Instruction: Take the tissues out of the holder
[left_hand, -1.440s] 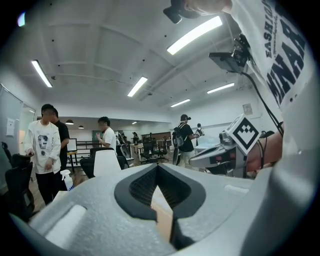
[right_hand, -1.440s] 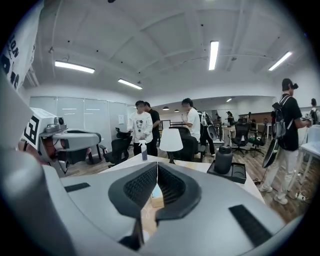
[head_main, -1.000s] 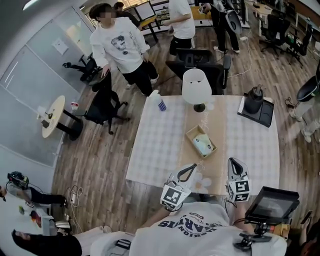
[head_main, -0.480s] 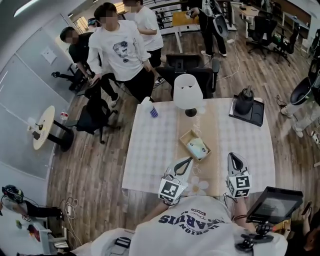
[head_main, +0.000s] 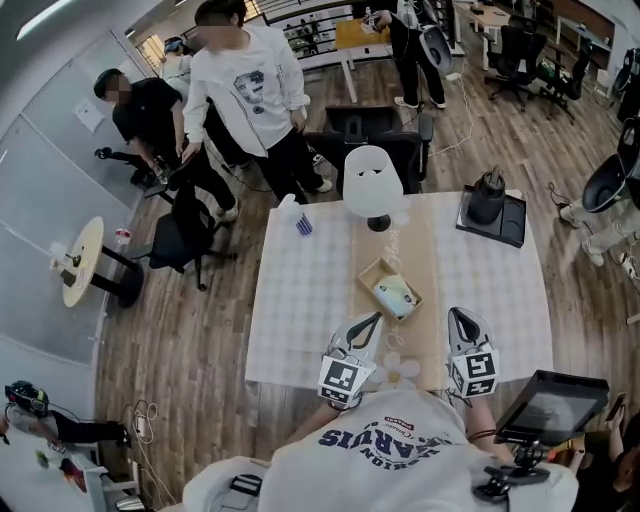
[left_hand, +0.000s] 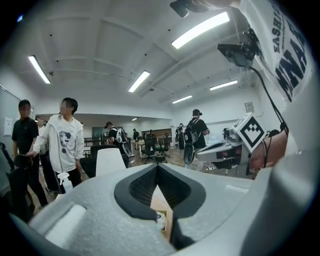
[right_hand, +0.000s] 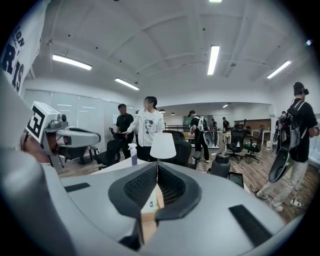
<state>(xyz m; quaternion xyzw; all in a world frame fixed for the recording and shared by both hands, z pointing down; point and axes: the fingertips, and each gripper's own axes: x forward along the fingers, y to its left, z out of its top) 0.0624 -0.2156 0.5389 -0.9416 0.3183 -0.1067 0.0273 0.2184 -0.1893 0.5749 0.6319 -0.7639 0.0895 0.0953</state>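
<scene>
Left gripper (head_main: 376, 317) and right gripper (head_main: 455, 313): fingers together on both, nothing held, at the near edge of the white checked tabletop (head_main: 300, 290). Pale green tissue pack (head_main: 396, 294) lies in the shallow wooden box holder (head_main: 368, 274), mid-tabletop, just beyond the left gripper.

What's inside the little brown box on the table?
A pale tissue pack with a blue-green print lies inside the brown box, filling most of it. The box's floor, and anything under the pack, is covered and cannot be seen.
</scene>
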